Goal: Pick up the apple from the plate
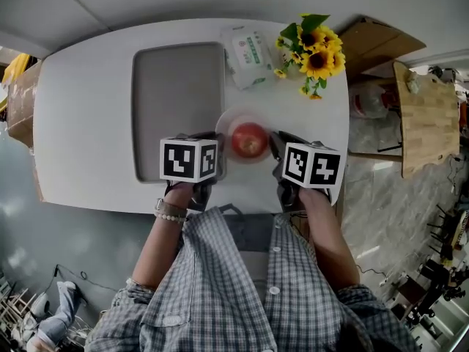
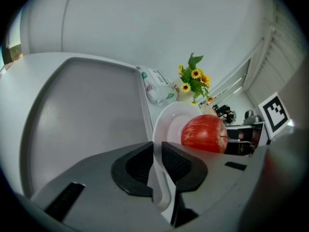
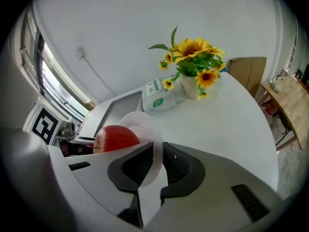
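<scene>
Apple (image 1: 249,139) rests on the plate (image 1: 229,120) between my grippers, untouched. My left gripper (image 2: 157,166) and right gripper (image 3: 155,166) each clamp narrowly on the plate's rim; grasping the apple remains.

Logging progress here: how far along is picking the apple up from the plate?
Done: left gripper and right gripper each clamp the white plate by its rim, opposite sides. In hand: the plate, red apple resting on it. Left: the apple itself, which no fingers touch.
</scene>
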### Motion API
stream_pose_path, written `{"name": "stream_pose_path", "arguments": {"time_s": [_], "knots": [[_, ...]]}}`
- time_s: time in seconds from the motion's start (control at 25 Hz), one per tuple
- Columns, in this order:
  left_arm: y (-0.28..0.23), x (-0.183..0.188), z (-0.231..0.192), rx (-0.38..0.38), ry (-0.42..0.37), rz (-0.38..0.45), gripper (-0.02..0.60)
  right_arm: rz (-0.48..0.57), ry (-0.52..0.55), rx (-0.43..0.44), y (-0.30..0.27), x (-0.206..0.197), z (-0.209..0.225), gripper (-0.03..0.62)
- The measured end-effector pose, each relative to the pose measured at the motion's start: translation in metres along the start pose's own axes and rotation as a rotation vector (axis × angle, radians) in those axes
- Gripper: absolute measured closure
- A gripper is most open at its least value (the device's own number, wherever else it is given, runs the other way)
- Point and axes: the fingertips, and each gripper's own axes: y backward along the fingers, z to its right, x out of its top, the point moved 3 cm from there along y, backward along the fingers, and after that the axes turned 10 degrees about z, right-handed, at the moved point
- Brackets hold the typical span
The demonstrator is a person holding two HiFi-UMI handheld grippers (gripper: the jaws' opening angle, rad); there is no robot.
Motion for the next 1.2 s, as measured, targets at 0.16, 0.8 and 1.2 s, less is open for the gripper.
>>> {"name": "stream_pose_path", "arguments": {"time_s": [0.16,0.8,1.2], "knots": [[-0.013,-0.002,0.017,-0.015,-0.025,-0.027,0.525,0.0,-0.021,-0.017,0.007,-0.001,0.02,0.523],[-0.066,-0.015,0.057,-0.035,-0.075,-0.137,0.528,-0.05,-0.07,-0.05,0.015,-0.019,0.087,0.526],[-0.082,-0.013,0.063,-0.038,-0.125,-0.193,0.534,-0.078,-0.1,-0.07,0.001,-0.031,0.109,0.526]]}}
